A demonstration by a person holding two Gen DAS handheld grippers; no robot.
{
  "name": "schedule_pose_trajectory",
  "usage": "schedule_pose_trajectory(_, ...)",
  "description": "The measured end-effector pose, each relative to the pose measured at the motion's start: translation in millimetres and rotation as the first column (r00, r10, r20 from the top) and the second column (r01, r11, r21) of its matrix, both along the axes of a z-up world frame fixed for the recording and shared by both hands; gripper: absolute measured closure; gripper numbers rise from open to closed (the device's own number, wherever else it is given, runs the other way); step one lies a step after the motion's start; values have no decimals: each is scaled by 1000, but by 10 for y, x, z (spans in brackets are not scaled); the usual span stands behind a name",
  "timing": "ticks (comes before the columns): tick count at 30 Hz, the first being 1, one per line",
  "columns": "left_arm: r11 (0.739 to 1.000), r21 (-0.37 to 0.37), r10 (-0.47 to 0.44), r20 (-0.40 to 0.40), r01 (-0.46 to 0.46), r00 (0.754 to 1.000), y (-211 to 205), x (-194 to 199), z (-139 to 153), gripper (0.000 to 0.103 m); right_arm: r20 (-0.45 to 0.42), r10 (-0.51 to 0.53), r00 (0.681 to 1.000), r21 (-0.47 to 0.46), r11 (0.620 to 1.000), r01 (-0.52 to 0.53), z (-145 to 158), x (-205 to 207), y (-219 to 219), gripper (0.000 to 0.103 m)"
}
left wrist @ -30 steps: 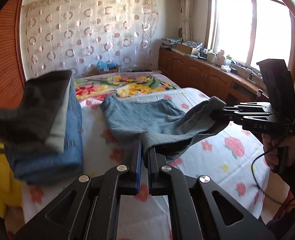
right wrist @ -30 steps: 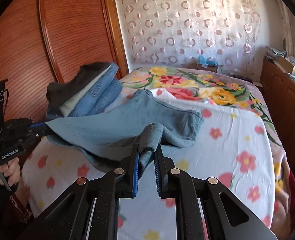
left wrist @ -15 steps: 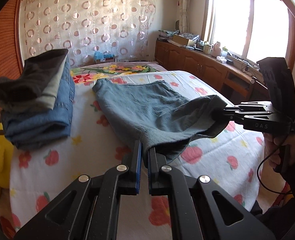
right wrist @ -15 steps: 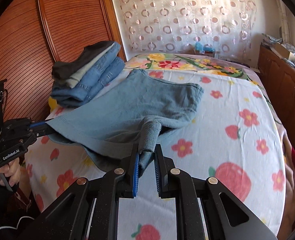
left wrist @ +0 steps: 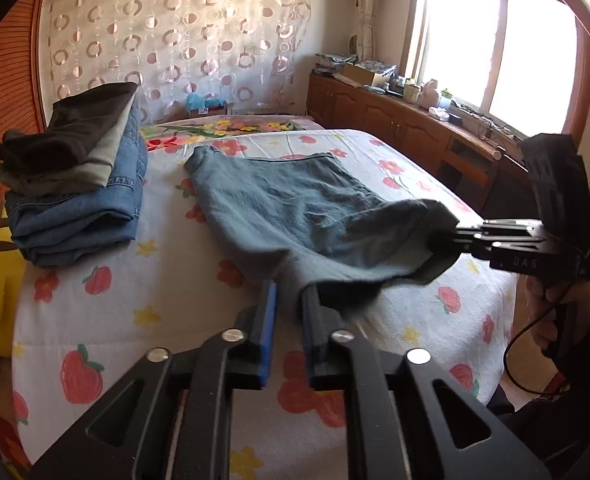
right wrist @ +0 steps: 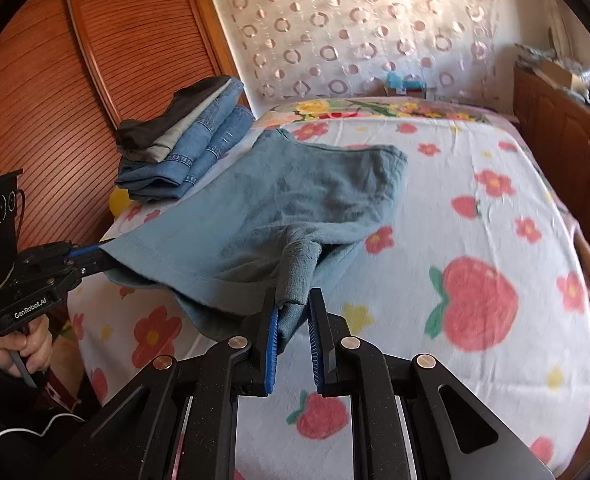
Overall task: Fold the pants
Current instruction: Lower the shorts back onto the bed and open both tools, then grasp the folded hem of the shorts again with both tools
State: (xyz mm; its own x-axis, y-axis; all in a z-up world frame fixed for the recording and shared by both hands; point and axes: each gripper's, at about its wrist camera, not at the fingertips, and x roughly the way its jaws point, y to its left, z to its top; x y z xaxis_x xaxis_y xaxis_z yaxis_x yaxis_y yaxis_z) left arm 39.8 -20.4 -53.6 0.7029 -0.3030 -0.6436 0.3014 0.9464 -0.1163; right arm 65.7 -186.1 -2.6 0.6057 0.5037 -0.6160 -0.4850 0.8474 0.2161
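Jaws of the left gripper (left wrist: 287, 300) are opening, the blue-grey pants' (left wrist: 295, 208) near edge lying against one finger only; a stack of folded clothes (left wrist: 75, 184) sits far left on the flowered bed (left wrist: 167, 312). Rightward, the right gripper (right wrist: 293, 312) pinches the pants' other corner, the cloth spread over the bed between them.

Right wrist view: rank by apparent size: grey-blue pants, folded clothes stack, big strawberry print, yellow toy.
1. grey-blue pants
2. folded clothes stack and big strawberry print: similar; print is nearer the camera, so unranked
3. yellow toy, mostly hidden
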Motion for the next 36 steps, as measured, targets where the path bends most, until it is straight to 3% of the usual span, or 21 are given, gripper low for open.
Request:
schedule_pose_trajectory(2, 1000, -7, 3, 10, -2, 1000, 30, 3, 15, 69, -11, -10, 1000, -2, 1000, 10, -65, 38, -8, 89)
schedule_pose_trajectory(5, 1000, -16, 15, 27, -14, 1000, 46, 5, 20, 61, -21, -14, 1000, -5, 1000, 14, -141, 69, -15, 89)
schedule_pose_trajectory(13, 998, -30, 54, 16, -53, 998, 32, 183, -40, 61, 0, -5, 1000, -54, 999, 5, -175, -35, 6, 77)
schedule_pose_trajectory(24, 998, 15, 54, -26, -54, 998, -85, 232, -268, 61, 121, -17, 992, -119, 992, 31, 14, -226, 36, 72)
schedule_pose_trajectory(36, 997, 40, 63, -74, -60, 995, -80, 208, -494, 61, 119, -36, 992, -113, 992, 50, 35, -198, -37, 72)
